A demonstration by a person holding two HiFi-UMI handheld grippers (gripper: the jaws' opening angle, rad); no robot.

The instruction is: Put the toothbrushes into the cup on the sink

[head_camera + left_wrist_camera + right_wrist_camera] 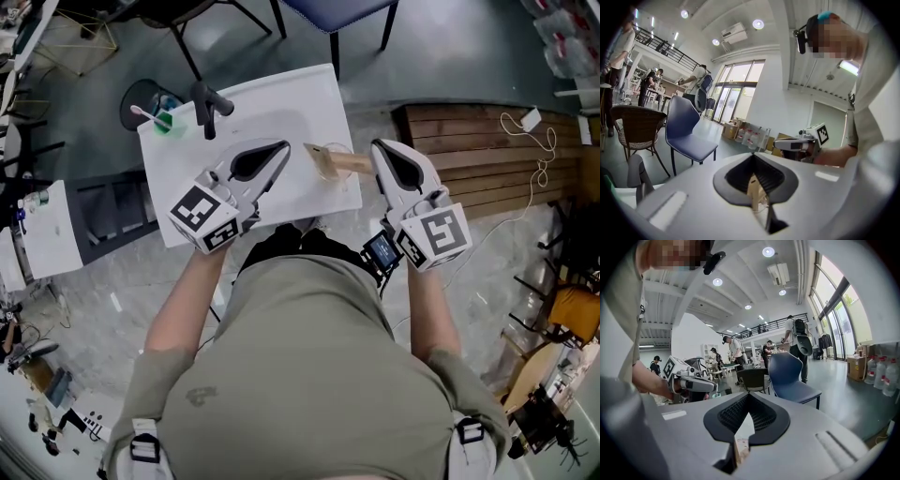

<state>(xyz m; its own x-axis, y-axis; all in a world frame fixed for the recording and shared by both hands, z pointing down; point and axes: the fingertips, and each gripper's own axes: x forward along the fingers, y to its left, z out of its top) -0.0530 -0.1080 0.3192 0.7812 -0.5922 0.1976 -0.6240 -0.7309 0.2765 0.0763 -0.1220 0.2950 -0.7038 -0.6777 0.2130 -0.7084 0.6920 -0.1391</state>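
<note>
The white sink [309, 98] sits just ahead of the person, its black faucet [208, 105] near the upper left. At the sink's upper-left corner stands the green cup [167, 123], with one toothbrush [143, 113] in it, leaning out to the left. Mid-frame, over the sink's near edge, a tan packet [336, 162] hangs between both grippers. The right gripper [375, 148] is clamped tight on its right end. The left gripper [284, 147] is pinched narrow on the left end.
</note>
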